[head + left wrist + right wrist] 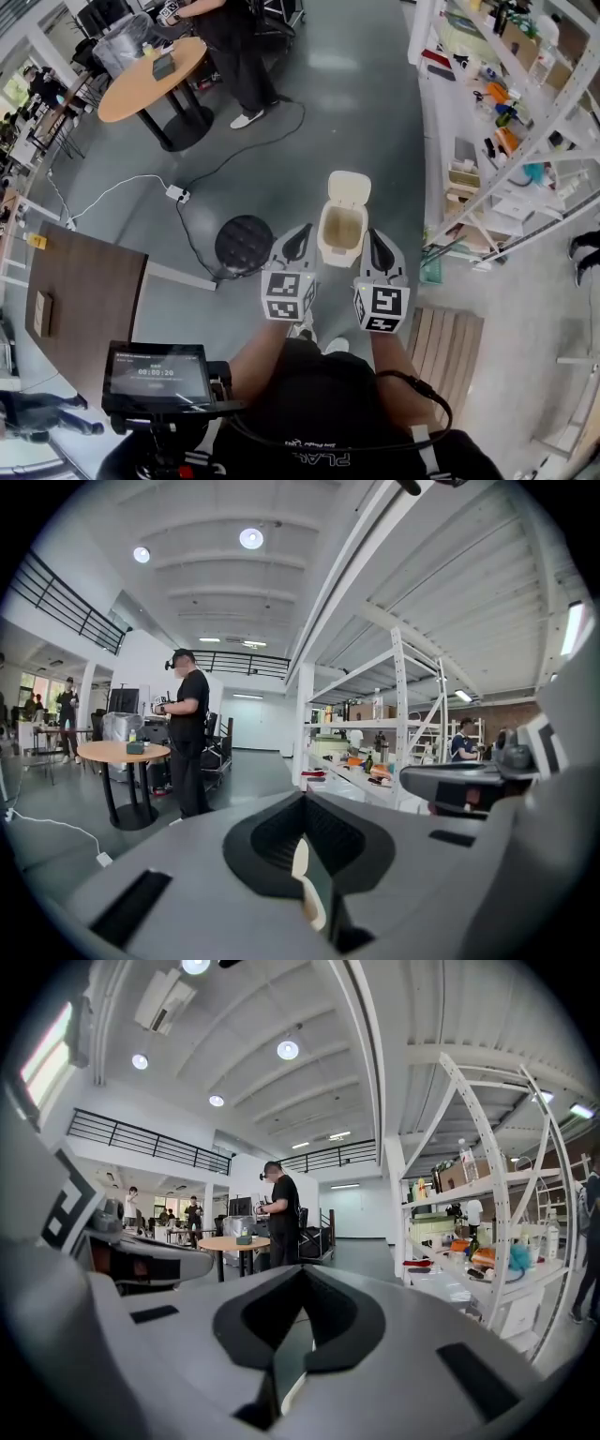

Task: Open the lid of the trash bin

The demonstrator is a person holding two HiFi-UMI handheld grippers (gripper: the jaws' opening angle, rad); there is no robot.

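A cream trash bin (pixel 341 230) stands on the grey floor in the head view with its lid (pixel 349 187) tipped up and back, so the inside shows. My left gripper (pixel 301 232) hovers just left of the bin's rim and my right gripper (pixel 373 235) just right of it. Both are shut, and nothing is held in either. In the left gripper view the jaws of the left gripper (pixel 303 797) meet in a point, and a cream sliver of the bin (pixel 302 878) shows below them. The right gripper (pixel 302 1271) looks the same in its own view.
A round black stool (pixel 244 245) stands left of the bin. A power strip (pixel 176 194) and its cable lie on the floor beyond. A person (pixel 234 47) stands by a round wooden table (pixel 155 66). White shelving (pixel 506 122) lines the right, above a wooden pallet (pixel 450 345).
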